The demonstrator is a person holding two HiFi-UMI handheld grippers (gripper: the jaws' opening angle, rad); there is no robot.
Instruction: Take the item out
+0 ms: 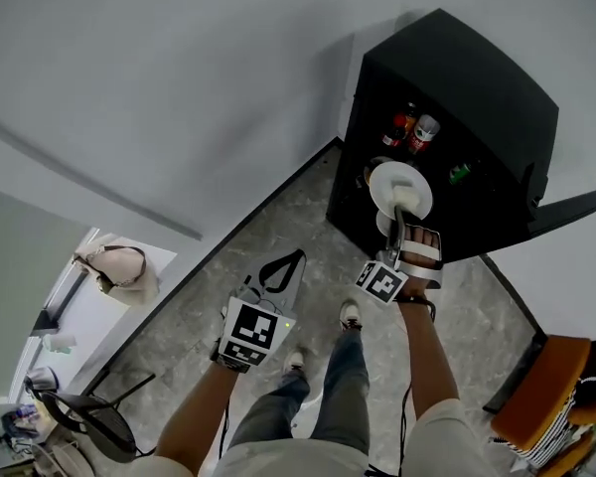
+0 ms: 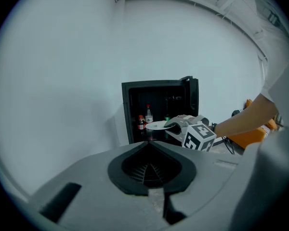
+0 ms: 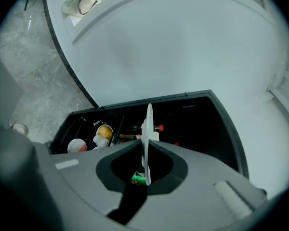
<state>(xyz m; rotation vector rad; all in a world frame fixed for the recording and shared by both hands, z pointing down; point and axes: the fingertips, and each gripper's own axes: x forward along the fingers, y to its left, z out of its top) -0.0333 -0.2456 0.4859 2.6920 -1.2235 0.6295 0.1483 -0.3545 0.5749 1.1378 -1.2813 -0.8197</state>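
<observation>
Right claw (image 3: 145, 146) clenches white plate (image 1: 387, 181) by its rim, disc seemingly level, extending toward the black cabinet (image 1: 477, 97).

Head cam: high over the person, aimed steeply down, with the grey marble-look tiled floor (image 1: 278, 207) below and the black open-front cabinet (image 1: 447, 97) at upper right, mid-range.
Left gripper cam: rides behind the left gripper (image 2: 148, 141) and faces the cabinet front-on from well back.
Right gripper cam: rides behind the right gripper (image 3: 145, 146), rolled onto its side, near the cabinet opening.
All 3 views share the cabinet interior. Head and left gripper views also share the right gripper and its round white plate (image 1: 387, 182).
</observation>
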